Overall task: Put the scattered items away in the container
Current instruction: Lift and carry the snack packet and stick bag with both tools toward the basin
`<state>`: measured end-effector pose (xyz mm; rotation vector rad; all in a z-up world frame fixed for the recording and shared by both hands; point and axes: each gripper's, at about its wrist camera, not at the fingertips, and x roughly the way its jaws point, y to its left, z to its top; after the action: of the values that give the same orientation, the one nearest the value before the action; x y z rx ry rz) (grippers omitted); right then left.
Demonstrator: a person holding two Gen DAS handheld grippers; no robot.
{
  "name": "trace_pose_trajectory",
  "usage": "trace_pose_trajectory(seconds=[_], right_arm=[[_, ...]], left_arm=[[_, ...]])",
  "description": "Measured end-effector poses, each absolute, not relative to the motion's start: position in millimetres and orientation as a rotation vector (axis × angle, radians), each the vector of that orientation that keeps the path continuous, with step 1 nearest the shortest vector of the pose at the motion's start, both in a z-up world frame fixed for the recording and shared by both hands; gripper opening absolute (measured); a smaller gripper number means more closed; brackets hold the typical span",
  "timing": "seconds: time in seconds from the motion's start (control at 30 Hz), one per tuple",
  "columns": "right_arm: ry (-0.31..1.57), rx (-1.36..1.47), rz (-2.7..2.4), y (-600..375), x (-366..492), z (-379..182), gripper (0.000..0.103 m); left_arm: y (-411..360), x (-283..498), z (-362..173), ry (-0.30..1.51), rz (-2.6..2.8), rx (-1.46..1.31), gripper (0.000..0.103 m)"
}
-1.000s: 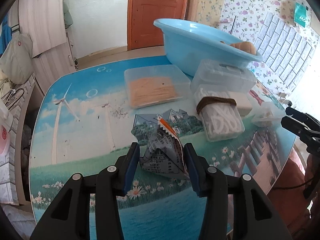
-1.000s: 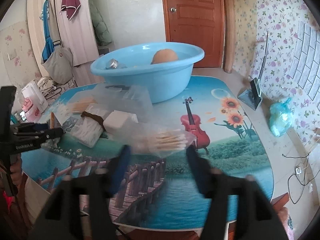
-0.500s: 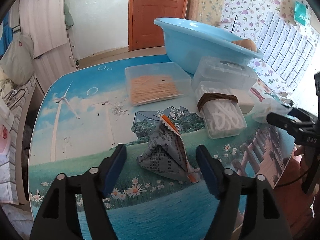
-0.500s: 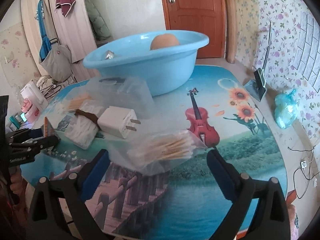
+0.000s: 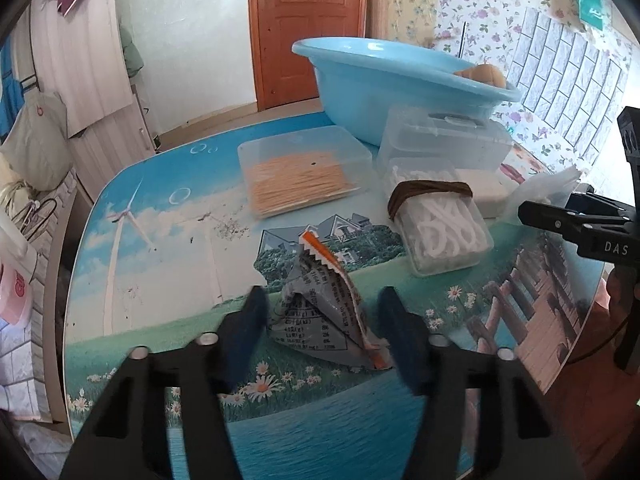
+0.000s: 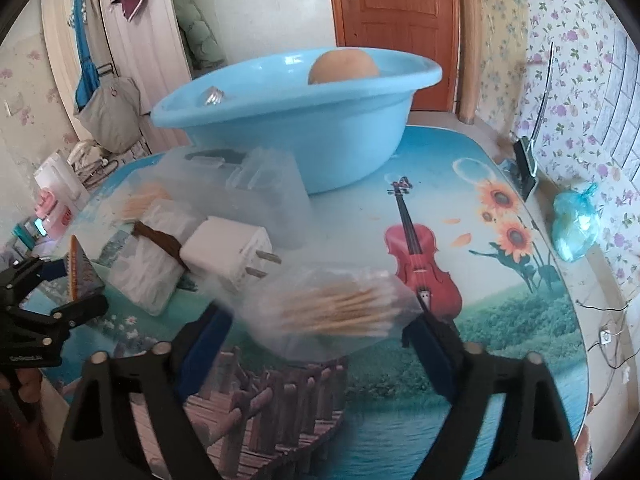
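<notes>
A crumpled grey and orange snack packet [image 5: 324,312] lies on the picture-printed table [image 5: 160,220], between the fingers of my left gripper [image 5: 322,320]. Its jaws are closing, and the blurred pads stand just off the packet's sides. A clear bag of cotton swabs [image 6: 340,308] lies between the fingers of my right gripper [image 6: 320,340], whose jaws are also closing without pressing on it. At the back stands the blue basin [image 6: 280,128] [image 5: 400,76], holding a round tan object [image 6: 344,66] and a small shiny item [image 6: 212,96].
Before the basin lie a clear box of toothpicks [image 5: 300,176], a clear lidded box [image 5: 444,136], a box of floss picks with a brown band [image 5: 440,224] and a white charger plug [image 6: 228,252]. A tied blue bag [image 6: 576,224] sits at the table's right edge.
The left gripper let go of the packet, opened wide, and has narrowed again around it. The right gripper moved nearer the swab bag, opened wide, then narrowed.
</notes>
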<state>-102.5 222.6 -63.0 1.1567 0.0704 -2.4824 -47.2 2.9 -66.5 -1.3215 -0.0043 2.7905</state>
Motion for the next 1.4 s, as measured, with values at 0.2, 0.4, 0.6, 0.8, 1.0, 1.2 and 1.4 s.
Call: trace_pose_trajectory(seconds=[0.2, 0.4, 0.6, 0.8, 1.0, 1.2, 1.4], right_arm=[[0.013, 1.124, -2.485, 228.6, -98.4, -56.8, 0.07], [-0.001, 1.033, -2.506, 230.2, -90.6, -37.4, 0.068], [-0.035, 0.942, -2.507, 231.9, -79.9, -15.6, 0.068], [-0.055, 0.913, -2.495, 231.9, -78.0, -9.2, 0.068], [-0.068, 0.934, -2.485, 233.8, -80.8, -14.6, 0.068], [-0.062, 0.954, -2.472, 232.7, -81.1, -18.7, 0.068], [-0.054, 0.952, -2.476, 232.3, -79.9, -18.9, 0.068]], left_arm=[[0.4, -47.8, -64.1, -0.028, 2.788, -1.328, 0.048], [0.2, -45.6, -50.7, -0.042, 2.804, -1.29, 0.043], [-3.0, -42.8, -28.4, -0.057, 2.849, -1.195, 0.031], [-2.4, -49.3, -36.0, -0.052, 2.831, -1.237, 0.026], [-0.3, -52.2, -47.2, -0.059, 2.804, -1.292, 0.048], [4.0, -55.6, -67.0, -0.039, 2.777, -1.343, 0.051], [2.2, -49.3, -59.6, -0.044, 2.779, -1.294, 0.034]])
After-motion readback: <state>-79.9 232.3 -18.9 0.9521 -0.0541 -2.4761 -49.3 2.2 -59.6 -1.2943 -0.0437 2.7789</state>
